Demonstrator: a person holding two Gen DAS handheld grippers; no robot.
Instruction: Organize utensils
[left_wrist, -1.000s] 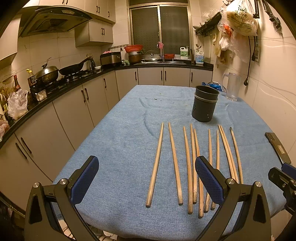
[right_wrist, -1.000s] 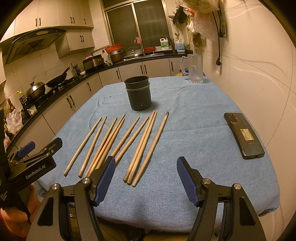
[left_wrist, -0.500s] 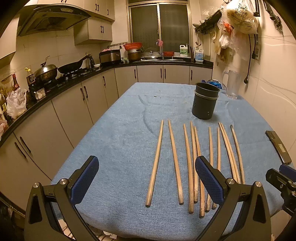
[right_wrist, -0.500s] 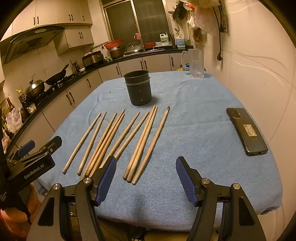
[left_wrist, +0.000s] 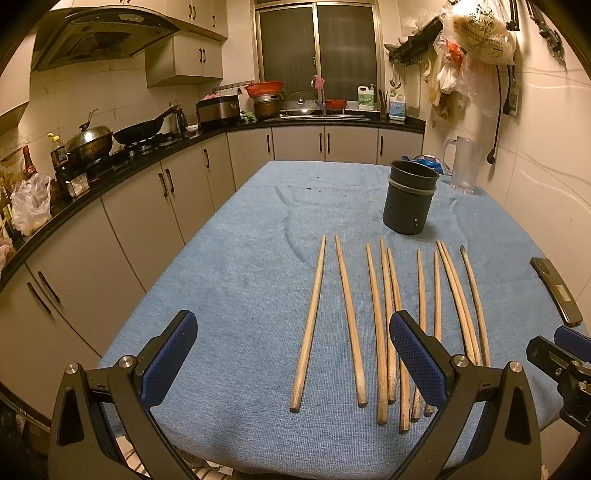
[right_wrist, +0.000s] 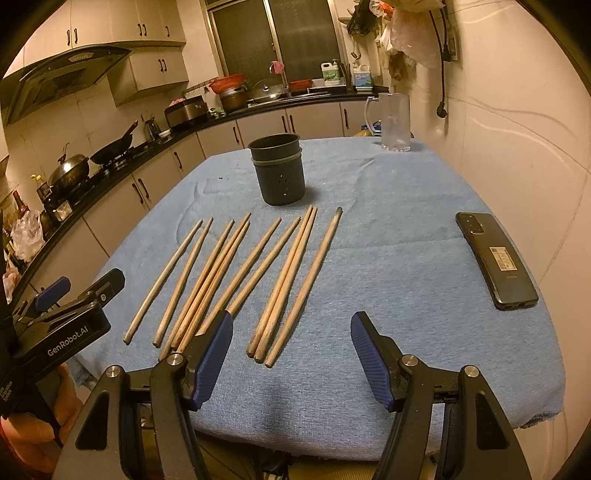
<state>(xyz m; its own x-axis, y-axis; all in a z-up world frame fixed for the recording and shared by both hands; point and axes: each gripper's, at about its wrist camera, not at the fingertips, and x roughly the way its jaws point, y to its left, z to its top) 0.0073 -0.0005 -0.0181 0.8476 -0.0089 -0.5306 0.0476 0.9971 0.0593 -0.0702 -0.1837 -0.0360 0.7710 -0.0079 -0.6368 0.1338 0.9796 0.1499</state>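
Observation:
Several wooden chopsticks (left_wrist: 384, 325) (right_wrist: 240, 280) lie side by side on a blue cloth-covered table (left_wrist: 240, 295) (right_wrist: 388, 229). Behind them stands a dark perforated utensil holder (left_wrist: 410, 197) (right_wrist: 279, 170), upright and with nothing showing above its rim. My left gripper (left_wrist: 291, 350) hovers open over the near table edge, the left chopsticks lying between its fingers' lines. My right gripper (right_wrist: 291, 350) is open too, above the near ends of the right chopsticks. Neither holds anything. The right gripper's edge (left_wrist: 561, 365) shows at the left view's right side.
A black phone (right_wrist: 495, 258) (left_wrist: 556, 291) lies on the cloth at the right, near the wall. A clear glass pitcher (right_wrist: 393, 122) (left_wrist: 463, 166) stands at the far right corner. Kitchen cabinets and a stove with pans (left_wrist: 96, 140) run along the left.
Both views have shifted slightly, the table sitting a little closer and lower in frame. Chopsticks and holder have not moved; both grippers stay open.

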